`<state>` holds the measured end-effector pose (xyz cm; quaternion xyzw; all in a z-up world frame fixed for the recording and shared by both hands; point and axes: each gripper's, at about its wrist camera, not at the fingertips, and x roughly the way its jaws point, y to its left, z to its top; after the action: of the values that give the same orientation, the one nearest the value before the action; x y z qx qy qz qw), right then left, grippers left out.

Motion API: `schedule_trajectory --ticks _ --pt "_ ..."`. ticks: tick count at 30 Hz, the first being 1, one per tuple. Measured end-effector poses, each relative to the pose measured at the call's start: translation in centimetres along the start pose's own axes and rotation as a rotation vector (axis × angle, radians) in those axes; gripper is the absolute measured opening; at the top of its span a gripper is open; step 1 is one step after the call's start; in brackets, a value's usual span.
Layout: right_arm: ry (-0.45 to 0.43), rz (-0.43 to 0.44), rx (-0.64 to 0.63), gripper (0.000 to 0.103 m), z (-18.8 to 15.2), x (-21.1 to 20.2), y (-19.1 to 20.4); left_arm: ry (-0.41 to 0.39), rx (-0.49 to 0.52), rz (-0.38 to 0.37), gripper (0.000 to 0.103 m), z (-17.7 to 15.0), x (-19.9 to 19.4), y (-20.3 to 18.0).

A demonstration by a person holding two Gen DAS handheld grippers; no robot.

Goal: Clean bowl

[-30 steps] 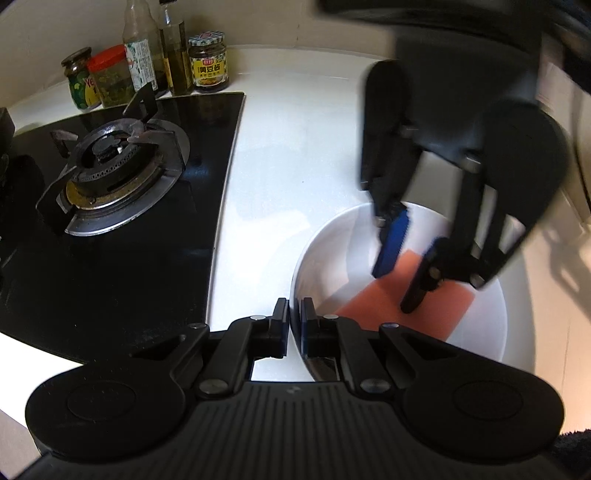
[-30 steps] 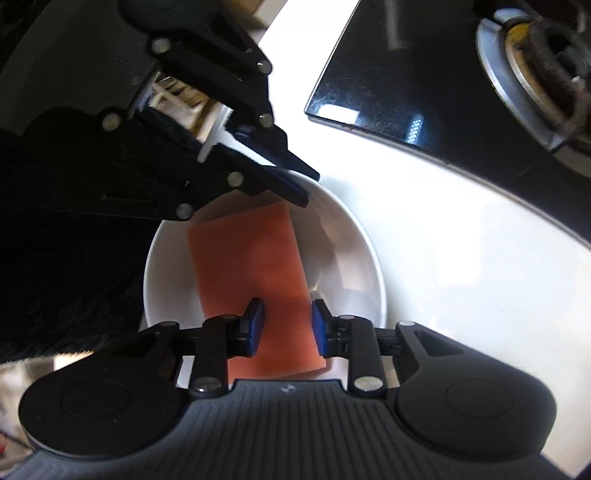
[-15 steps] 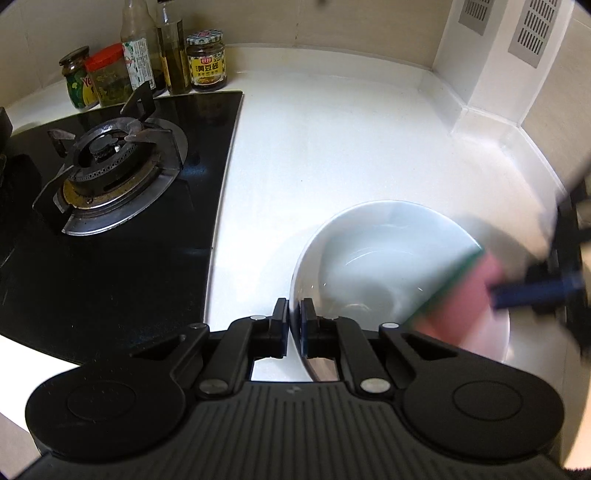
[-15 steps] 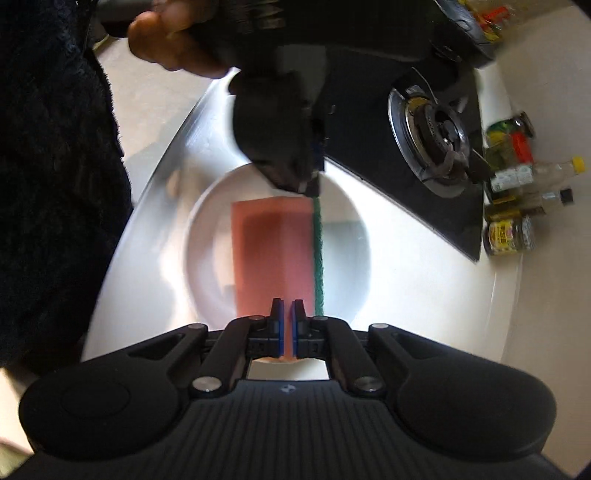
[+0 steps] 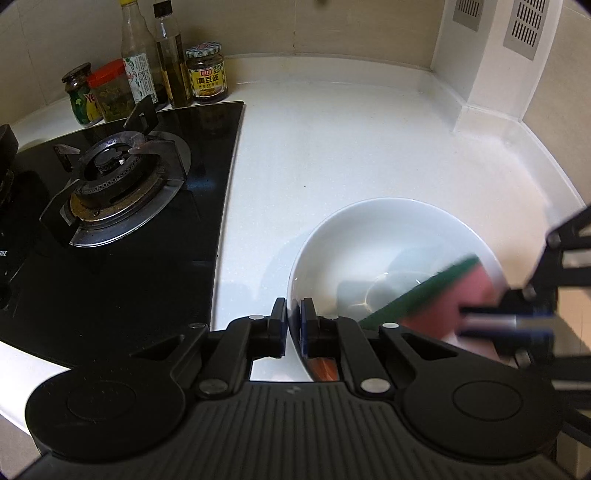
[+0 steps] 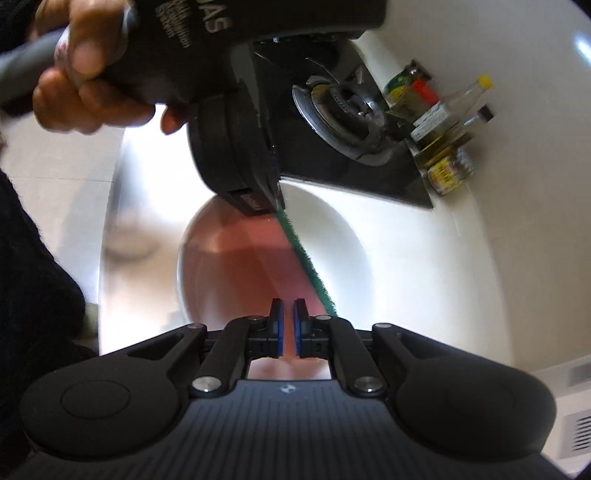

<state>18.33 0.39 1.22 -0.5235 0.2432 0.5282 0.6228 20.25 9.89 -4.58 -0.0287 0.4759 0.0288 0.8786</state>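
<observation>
White counter (image 5: 332, 147) bears bowl (image 5: 369, 229), rim within left gripper (image 5: 293, 317)

Countertop (image 5: 332, 147): white, glossy, fills the centre and right of the left wrist view.
Hob (image 5: 110, 277): black glass, left of frame, set into the countertop.
Burner (image 5: 118, 184): round gas ring with a metal collar, upper left part of the hob.
Jars and bottles (image 5: 147, 85): cluster at upper left, against the wall behind the hob.
Wall (image 5: 332, 26): beige, along the top edge.
Vent grilles (image 5: 524, 26): two slotted panels, upper right corner.
Light: bright glare on the countertop, right wrist view.
</observation>
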Motion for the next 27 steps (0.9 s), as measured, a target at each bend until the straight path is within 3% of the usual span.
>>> schedule_trajectory --ticks 2,5,9,14,18,26,27 --pt "0.010 -0.014 -0.057 0.008 0.0 -0.2 0.3 -0.001 -0.001 0.001 0.006 -0.1 0.0 0.0" --pt "0.034 -0.036 -0.137 0.020 -0.1 -0.4 0.0 -0.001 -0.001 0.002 0.006 0.0 0.0 0.0" --pt "0.054 -0.001 -0.220 0.025 -0.4 -1.7 -0.8 -0.001 -0.003 0.008 0.006 0.3 0.1 -0.1" --pt "0.108 0.131 -0.358 0.025 0.4 -2.0 -2.6 -0.003 -0.009 0.014 0.006 0.1 0.1 -0.2" --pt "0.124 0.284 -0.350 0.025 2.1 -0.9 -4.9 -0.005 -0.018 0.019 0.006 -0.1 0.0 -0.3" --pt "0.155 0.466 -0.390 0.030 3.1 2.2 -5.3 -0.006 -0.036 0.034 0.006 -0.4 -0.2 -0.2" --pt "0.147 0.440 -0.401 0.030 2.9 2.7 -4.9 -0.005 -0.040 0.034 0.006 -0.4 -0.2 -0.2"
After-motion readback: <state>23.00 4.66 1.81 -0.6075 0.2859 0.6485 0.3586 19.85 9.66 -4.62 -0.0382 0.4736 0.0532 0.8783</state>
